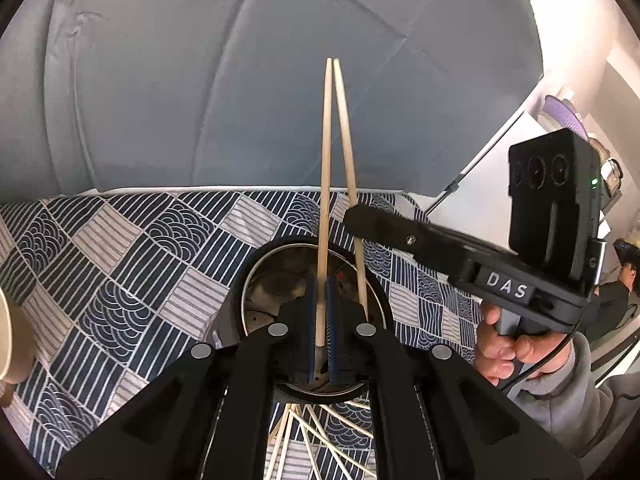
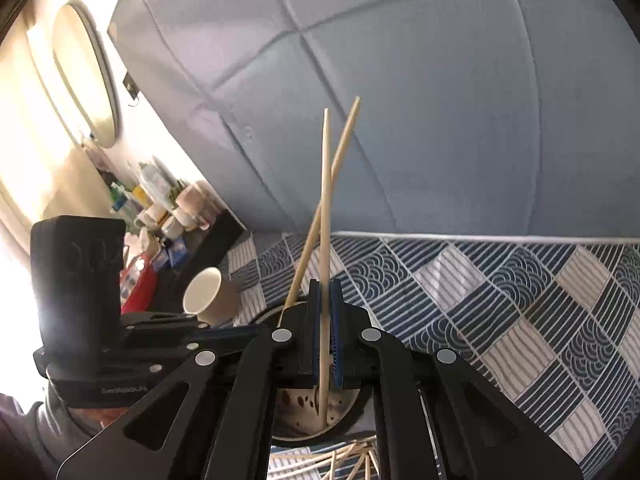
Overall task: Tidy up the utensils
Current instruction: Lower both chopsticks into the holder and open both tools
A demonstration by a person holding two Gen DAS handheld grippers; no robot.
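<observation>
Loose chopsticks (image 1: 320,432) at 6 o'clock were cut off by the frame edge and gripper body. Paper cup (image 1: 10,340) at 9 o'clock was cropped. Shelf clutter (image 2: 160,208) was too blurred to identify.

Two chopsticks over a metal holder on a patterned cloth

In the left wrist view the left gripper (image 1: 321,320) at lower centre clamps one chopstick (image 1: 325,184) above the holder (image 1: 256,280); the right gripper (image 1: 352,216) comes in from the right with the second chopstick (image 1: 345,120). Loose chopsticks (image 1: 320,432) lie below, a paper cup (image 2: 208,292) left of centre.
</observation>
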